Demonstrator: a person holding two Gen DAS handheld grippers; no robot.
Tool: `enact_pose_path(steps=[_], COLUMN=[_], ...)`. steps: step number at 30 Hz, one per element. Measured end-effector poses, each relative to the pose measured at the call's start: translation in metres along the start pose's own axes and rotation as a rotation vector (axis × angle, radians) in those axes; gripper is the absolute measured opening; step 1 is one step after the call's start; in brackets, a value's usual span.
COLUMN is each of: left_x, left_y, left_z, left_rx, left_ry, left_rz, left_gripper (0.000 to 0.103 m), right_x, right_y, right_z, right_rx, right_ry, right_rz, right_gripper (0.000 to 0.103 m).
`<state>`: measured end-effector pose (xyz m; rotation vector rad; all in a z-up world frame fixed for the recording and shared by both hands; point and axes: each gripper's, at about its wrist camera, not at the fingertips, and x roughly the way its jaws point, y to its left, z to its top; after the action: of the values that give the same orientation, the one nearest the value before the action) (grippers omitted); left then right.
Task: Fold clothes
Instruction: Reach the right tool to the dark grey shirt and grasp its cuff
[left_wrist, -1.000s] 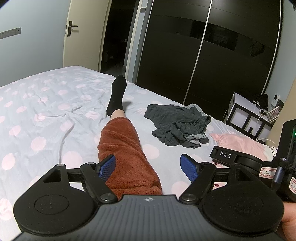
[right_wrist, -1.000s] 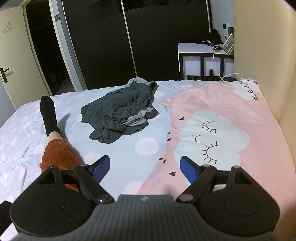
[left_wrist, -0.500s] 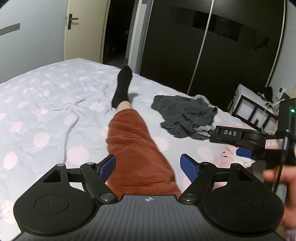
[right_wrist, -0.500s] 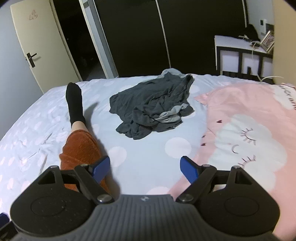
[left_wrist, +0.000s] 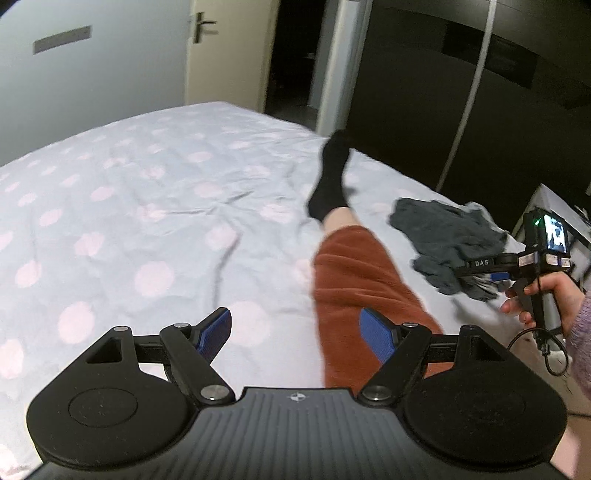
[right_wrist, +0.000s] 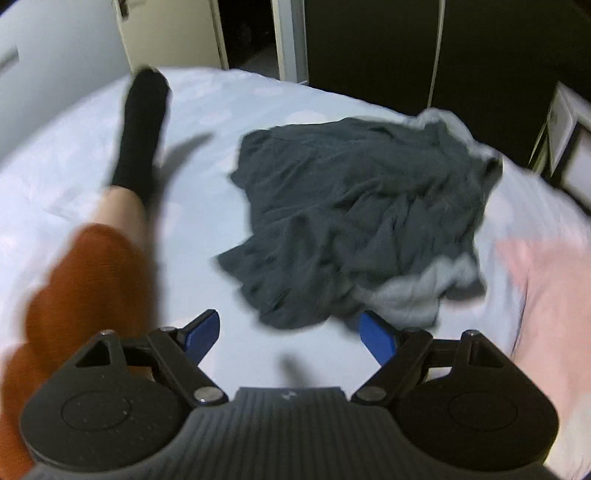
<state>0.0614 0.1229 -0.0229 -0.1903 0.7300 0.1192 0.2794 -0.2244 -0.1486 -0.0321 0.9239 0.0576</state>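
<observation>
Grey crumpled garment, one, two tongs spread, left, right

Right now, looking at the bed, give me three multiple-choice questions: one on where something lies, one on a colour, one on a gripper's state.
1. Where does the crumpled shirt lie?
A. on the bedspread
B. on the floor
C. in the wardrobe

2. What colour is the sock?
A. white
B. black
C. pink

3. How is the right gripper?
A. shut on the shirt
B. shut, empty
C. open, empty

Answers: 1 A, it rests on the dotted cover; 2 B, the foot is black; 3 C, its blue pads stand apart with the shirt edge just beyond them.
</observation>
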Motion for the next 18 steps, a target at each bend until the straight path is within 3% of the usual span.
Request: enact_pose_path(steps=[6,9,11,16,18], left_x=[0.013,0.019,0.02,0.015,0.01], left_y=[0.035,0.053,0.062,0.079,0.084], left_z=[-0.002,-0.003,-0.004,-0.009,-0.011], left_rx=[-0.055,-0.098,-0.12,-0.152,-0.157], left_ry=[0.038,0.056,0.062,0.065,0.06], left_rz=[0.056,0.076,0.082,0.093,0.103], left_gripper=[0.091,0.09,0.09,0.089,0.088], right_x=[0.061,0.073,0.078,0.074,0.061], right_y=[-0.018,-0.011,-0.005,0.006,0.01], right_z=[0.023,0.032,0.036,0.06,0.075], right_rx=[0.122,0.082,0.031,-0.085,-0.111], right_ry=[0.083,0.077,0.064,0.029,-0.017], right_rz=[-0.055,-0.119,-0.161,-0.222,-0.281], right_gripper=[0.087,0.084,0.077,0.027,0.025])
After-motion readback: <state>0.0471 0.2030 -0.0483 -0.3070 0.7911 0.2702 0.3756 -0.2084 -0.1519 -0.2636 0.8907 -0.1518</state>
